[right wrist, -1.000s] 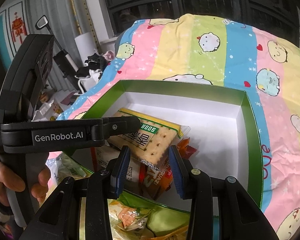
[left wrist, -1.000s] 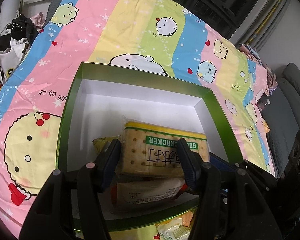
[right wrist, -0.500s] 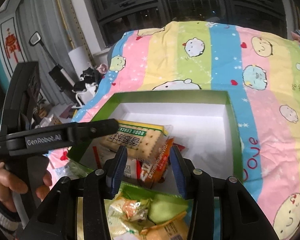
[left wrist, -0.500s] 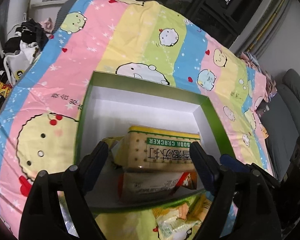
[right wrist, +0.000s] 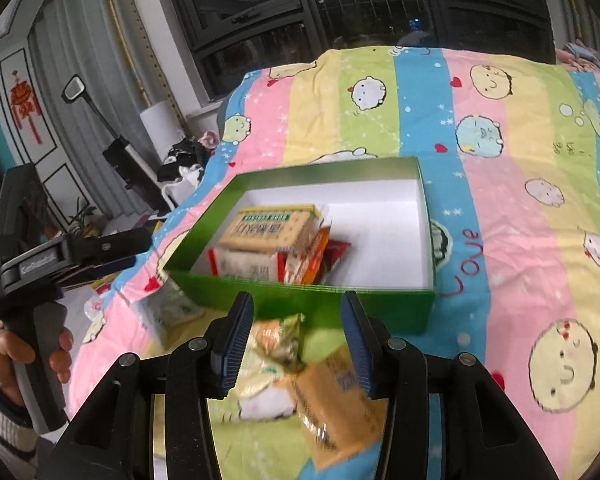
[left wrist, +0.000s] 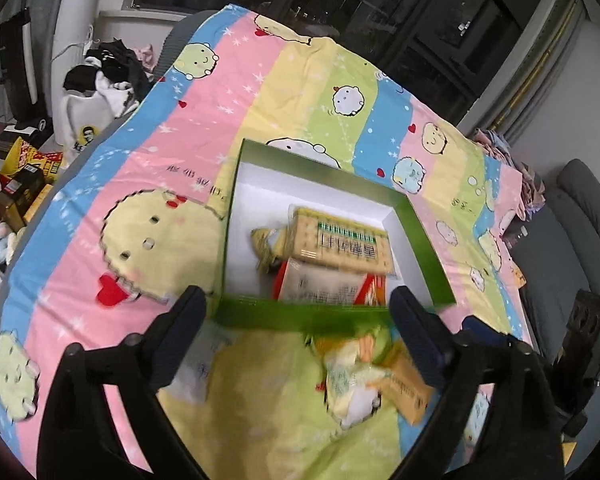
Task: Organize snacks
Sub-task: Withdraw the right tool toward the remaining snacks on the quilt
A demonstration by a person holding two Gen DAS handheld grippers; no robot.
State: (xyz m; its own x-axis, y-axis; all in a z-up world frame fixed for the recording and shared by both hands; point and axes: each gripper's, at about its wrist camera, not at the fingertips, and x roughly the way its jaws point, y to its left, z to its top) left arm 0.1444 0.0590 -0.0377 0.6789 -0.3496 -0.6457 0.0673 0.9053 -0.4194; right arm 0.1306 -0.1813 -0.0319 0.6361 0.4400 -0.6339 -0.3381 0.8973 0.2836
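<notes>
Task partway, by the look of it. Green box [left wrist: 332, 316] sits mid-frame on the striped sheet [left wrist: 148, 168]. Inside it, a cracker pack [left wrist: 340, 244] lies on top of a white-and-red packet [left wrist: 320, 288]; a yellowish wrapper [left wrist: 266, 246] touches the pack's left end. Right half of the box floor is bare.

Left to do: loose snacks outside the box, just below its near wall, lower centre of both views. An orange pack [right wrist: 332, 404] and a pale crinkled bag [right wrist: 276, 344] are plain; blur hides any exact count. Another pale packet [right wrist: 168, 308] lies by the box's left corner.

Left gripper [left wrist: 300, 336]: jaws wide apart, holding nothing, poised above the near wall, pointing at the box. In the right view it shows at the left edge, gripped by a hand [right wrist: 24, 356].

Right gripper [right wrist: 296, 336]: jaws apart, empty, hanging over the loose pile with the bag between its fingers in frame; contact cannot be told.
</notes>
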